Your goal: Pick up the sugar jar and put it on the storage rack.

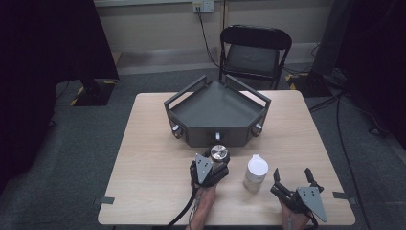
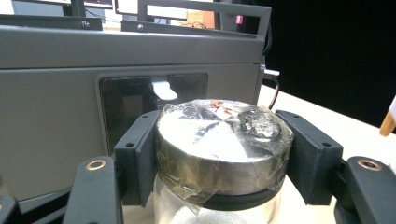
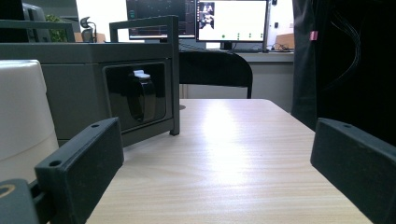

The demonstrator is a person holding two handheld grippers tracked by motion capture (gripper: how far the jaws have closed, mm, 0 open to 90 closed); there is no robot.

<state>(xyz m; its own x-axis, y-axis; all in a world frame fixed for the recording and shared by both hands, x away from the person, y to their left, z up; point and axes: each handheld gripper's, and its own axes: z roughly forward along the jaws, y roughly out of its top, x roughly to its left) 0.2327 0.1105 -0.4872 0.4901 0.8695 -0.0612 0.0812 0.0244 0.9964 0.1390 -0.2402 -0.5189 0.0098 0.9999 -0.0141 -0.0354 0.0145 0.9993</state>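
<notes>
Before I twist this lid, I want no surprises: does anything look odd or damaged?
Yes. The jar's metal lid, clamped by the left gripper, is wrapped in wrinkled clear tape with loose edges hanging onto the glass. Nothing looks spilled, and the white bottle stands upright.

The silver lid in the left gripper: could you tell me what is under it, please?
Under the silver lid sits a clear glass jar with something pale inside; the left gripper clamps the lid, and the jar's lower part is hidden.

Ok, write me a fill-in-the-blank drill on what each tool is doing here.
1. The left tool is shut on the jar's ____ lid.
2. The right tool stands ____, gripping nothing.
3. The white container stands between the jar and the ____ tool.
4. The grey tray unit sits ____ the jar.

Missing words: metal; open; right; behind
</notes>
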